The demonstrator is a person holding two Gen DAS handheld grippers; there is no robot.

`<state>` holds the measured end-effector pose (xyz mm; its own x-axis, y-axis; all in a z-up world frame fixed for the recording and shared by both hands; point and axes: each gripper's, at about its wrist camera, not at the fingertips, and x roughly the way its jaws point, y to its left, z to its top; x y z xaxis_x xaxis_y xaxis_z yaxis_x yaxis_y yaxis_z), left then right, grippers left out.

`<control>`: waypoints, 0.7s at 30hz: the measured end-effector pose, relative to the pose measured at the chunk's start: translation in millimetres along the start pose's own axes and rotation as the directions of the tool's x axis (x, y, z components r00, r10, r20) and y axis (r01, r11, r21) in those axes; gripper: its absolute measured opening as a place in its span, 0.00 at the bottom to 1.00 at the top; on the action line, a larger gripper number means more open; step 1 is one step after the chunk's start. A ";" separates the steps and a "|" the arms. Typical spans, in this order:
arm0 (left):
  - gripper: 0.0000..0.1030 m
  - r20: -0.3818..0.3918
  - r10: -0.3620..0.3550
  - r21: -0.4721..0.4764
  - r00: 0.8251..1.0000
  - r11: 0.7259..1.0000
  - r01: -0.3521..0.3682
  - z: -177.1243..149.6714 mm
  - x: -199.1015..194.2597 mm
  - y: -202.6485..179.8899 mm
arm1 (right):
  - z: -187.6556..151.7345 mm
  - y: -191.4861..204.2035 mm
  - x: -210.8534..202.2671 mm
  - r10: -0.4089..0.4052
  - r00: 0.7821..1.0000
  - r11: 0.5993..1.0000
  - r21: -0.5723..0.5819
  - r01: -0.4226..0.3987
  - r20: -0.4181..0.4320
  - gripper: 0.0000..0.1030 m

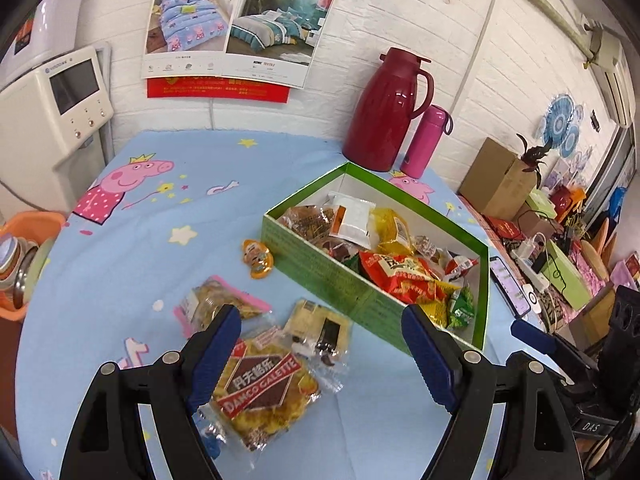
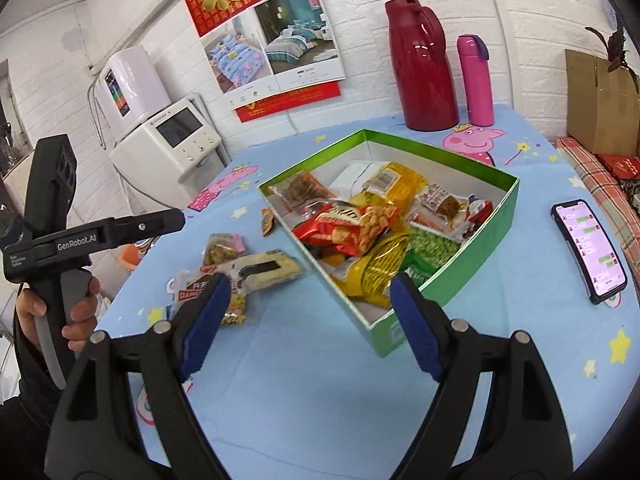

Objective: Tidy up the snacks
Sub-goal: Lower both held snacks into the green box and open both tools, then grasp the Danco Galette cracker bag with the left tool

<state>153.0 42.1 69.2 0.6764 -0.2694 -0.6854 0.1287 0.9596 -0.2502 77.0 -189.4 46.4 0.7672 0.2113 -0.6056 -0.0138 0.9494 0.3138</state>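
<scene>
A green box heaped with snack packets stands on the blue cartoon-print surface; four packets lie loose just left of the box: a galette pack, a pale bar, a pink-edged packet and a small orange snack; the left gripper hangs over the galette pack, fingers spread and empty; the right gripper hovers at the box's near corner, fingers likewise apart; a phone lies right of the box.
</scene>
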 end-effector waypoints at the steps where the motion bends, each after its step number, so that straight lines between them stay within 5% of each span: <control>1: 0.82 0.001 -0.004 -0.002 1.000 1.000 0.004 -5.0 -3.6 3.0 | -4.0 3.3 1.0 0.009 1.000 1.000 -0.003 -0.009 -0.009 0.80; 6: 0.82 -0.041 0.019 -0.002 0.999 1.000 -0.019 -32.5 -3.2 19.7 | -24.8 13.3 10.8 0.038 0.997 0.999 -0.004 -0.038 -0.066 0.80; 12: 0.82 -0.108 -0.017 -0.109 0.994 0.994 0.005 -68.6 4.5 50.9 | -38.7 19.2 27.7 0.086 0.987 0.996 0.012 -0.085 -0.135 0.80; 21: 0.77 -0.123 -0.043 -0.179 0.992 0.984 0.021 -61.7 35.0 72.1 | -47.9 31.2 50.4 0.109 0.975 0.994 0.012 -0.109 -0.192 0.80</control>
<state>141.3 96.8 -15.0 0.5762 -0.3184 -0.7527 0.0104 0.9238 -0.3828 84.6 -138.1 -9.4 0.6236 0.3546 -0.6967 -0.0895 0.9177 0.3869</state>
